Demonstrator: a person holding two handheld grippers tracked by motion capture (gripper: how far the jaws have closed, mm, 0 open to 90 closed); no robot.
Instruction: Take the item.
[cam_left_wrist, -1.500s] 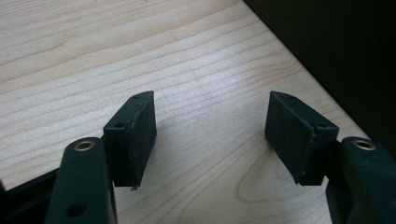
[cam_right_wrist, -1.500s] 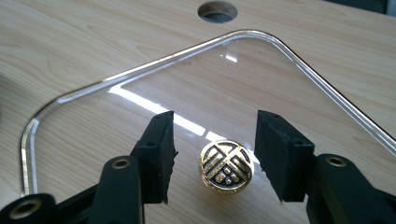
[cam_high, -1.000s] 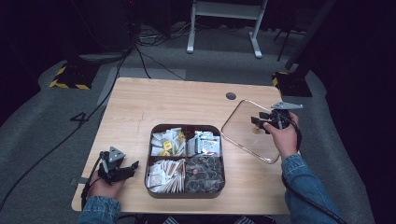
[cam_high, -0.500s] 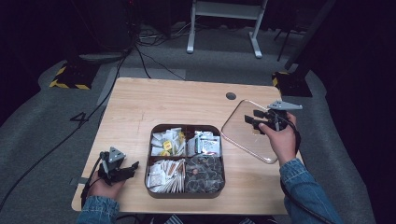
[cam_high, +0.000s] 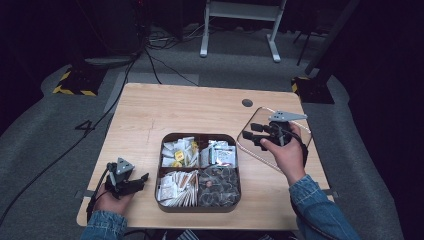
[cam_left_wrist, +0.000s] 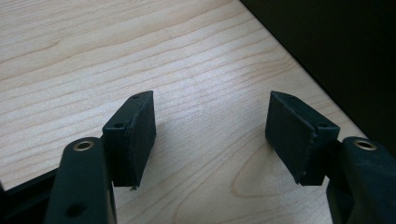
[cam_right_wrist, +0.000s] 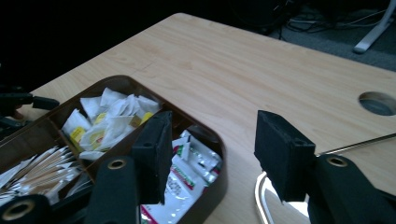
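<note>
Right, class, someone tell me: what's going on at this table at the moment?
A person sits at a wooden table with a gripper in each hand. The right gripper hovers, jaws open and empty, over a clear lid lying beside a brown four-compartment tray of sachets and packets. The left gripper, also open and empty, rests near the table's front left corner. The tray is uncovered.

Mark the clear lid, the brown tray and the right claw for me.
Clear rounded-square plastic lid (cam_high: 248, 142), high view, near left rim.
Brown four-compartment tray (cam_high: 198, 207), high view, front wall.
Right claw (cam_high: 253, 131), high view, between its fingertips.
</note>
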